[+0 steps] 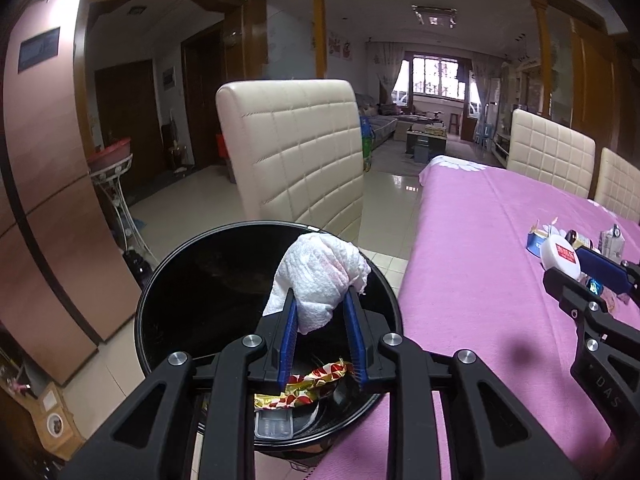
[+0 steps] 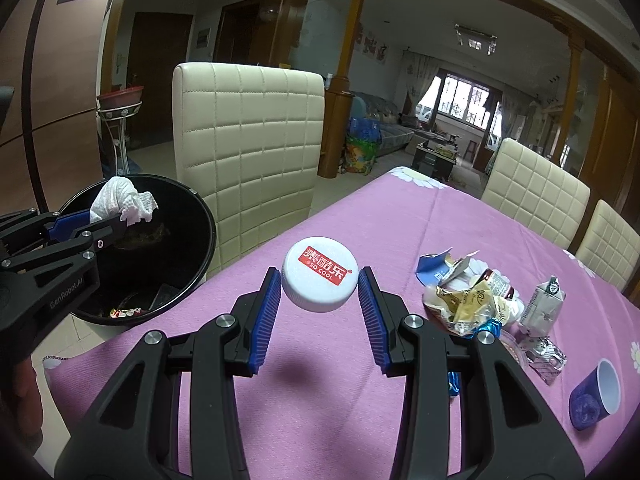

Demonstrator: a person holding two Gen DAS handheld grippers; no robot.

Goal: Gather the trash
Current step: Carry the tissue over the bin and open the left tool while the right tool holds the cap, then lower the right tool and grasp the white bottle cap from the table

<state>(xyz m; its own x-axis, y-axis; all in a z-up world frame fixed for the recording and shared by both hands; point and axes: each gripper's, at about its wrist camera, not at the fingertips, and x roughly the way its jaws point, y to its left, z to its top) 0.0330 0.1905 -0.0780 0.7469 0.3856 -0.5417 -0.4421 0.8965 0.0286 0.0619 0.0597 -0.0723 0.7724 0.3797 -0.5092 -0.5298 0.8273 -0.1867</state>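
Note:
My left gripper [image 1: 320, 300] is shut on a crumpled white paper towel [image 1: 320, 272] and holds it over the open black trash bin [image 1: 168, 300]; a red-gold wrapper [image 1: 308, 388] lies inside the bin. The towel [image 2: 120, 198] and bin [image 2: 208, 236] also show at the left of the right wrist view. My right gripper [image 2: 318, 280] is shut on a white bottle cap [image 2: 320, 280] with a red label, held above the pink tablecloth [image 2: 360, 220]. A pile of wrappers [image 2: 468, 300] lies on the table to its right.
A cream quilted chair [image 2: 248, 140] stands behind the bin. Two more chairs [image 2: 532, 196] stand along the table's far side. A small carton [image 2: 544, 304] and a blue cup [image 2: 596, 396] lie at the right.

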